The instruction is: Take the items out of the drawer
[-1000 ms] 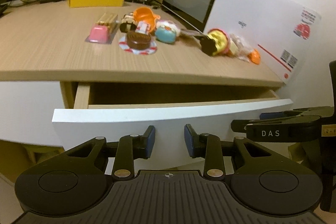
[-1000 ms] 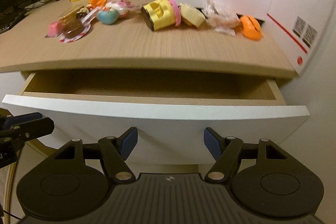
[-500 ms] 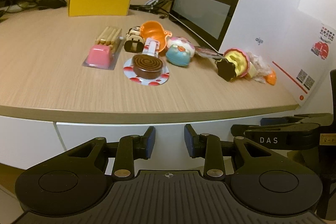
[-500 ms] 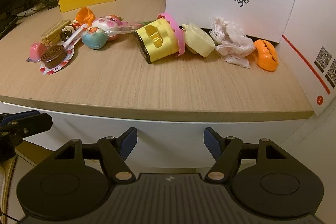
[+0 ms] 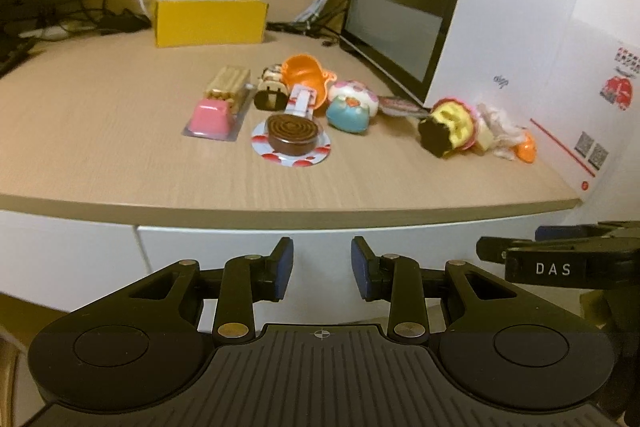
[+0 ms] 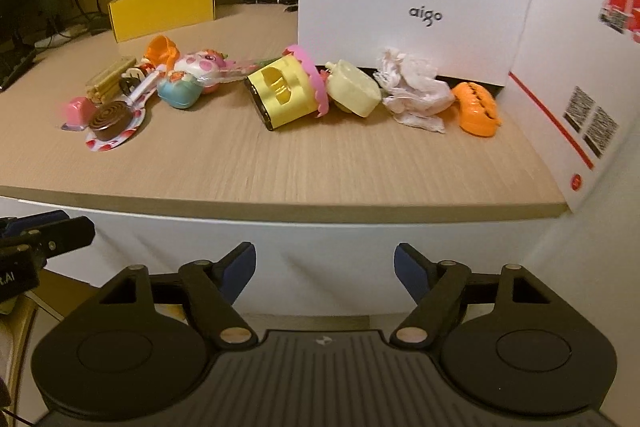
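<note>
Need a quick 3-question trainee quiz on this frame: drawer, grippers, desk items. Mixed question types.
1. True or false: the drawer is shut under the desk.
2. Which gripper has its fingers spread wider, the left gripper or the right gripper?
3. Multiple choice: the brown swirl toy sits on A) a yellow box, B) a white disc with red spots, C) the bare desk.

Key:
1. True; only its white front shows, with no gap.
2. The right gripper; both are open and hold nothing.
3. B.
</note>
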{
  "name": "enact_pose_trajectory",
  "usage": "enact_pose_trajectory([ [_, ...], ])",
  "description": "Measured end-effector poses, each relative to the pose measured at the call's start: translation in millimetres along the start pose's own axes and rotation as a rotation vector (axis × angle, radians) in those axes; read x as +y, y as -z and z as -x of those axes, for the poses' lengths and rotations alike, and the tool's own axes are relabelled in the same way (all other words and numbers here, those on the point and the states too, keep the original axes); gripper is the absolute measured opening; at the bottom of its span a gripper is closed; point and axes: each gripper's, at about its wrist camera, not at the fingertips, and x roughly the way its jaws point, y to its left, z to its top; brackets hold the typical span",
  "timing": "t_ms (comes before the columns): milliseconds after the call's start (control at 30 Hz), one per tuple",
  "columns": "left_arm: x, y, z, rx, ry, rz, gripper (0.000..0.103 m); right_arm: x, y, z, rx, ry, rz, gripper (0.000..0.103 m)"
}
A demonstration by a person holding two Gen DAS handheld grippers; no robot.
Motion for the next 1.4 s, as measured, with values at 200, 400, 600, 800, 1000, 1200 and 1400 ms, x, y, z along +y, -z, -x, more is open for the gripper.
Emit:
enact_pose_trajectory([
  [200,-24,8,47,-0.039,-0.027,0.043,0.035,-13,21,46,-0.047,-0.030,-0.022,0.079],
  [400,-69,19,97,-0.135,-0.041,-0.008,0.035,-38,44,113,-0.144,-0.045,-0.046,0.086],
  [600,-109,40,123,-0.147,-0.058,-0.019,0.025,-55,64,152,-0.214,-0.023,-0.060,0.090],
  [800,-140,68,120,-0.086,-0.175,-0.031,0.018,-59,92,157,-0.232,-0.008,-0.069,0.090],
  [1000,-143,78,126,-0.060,-0.169,-0.036,0.017,-58,109,151,-0.199,-0.059,-0.065,0.090],
  [1200,-140,82,138,-0.088,-0.196,-0.055,0.017,-50,115,159,-0.237,-0.056,-0.067,0.090],
  [1400,-138,85,143,-0.097,-0.198,-0.054,0.017,-48,117,160,-0.234,-0.056,-0.071,0.090],
])
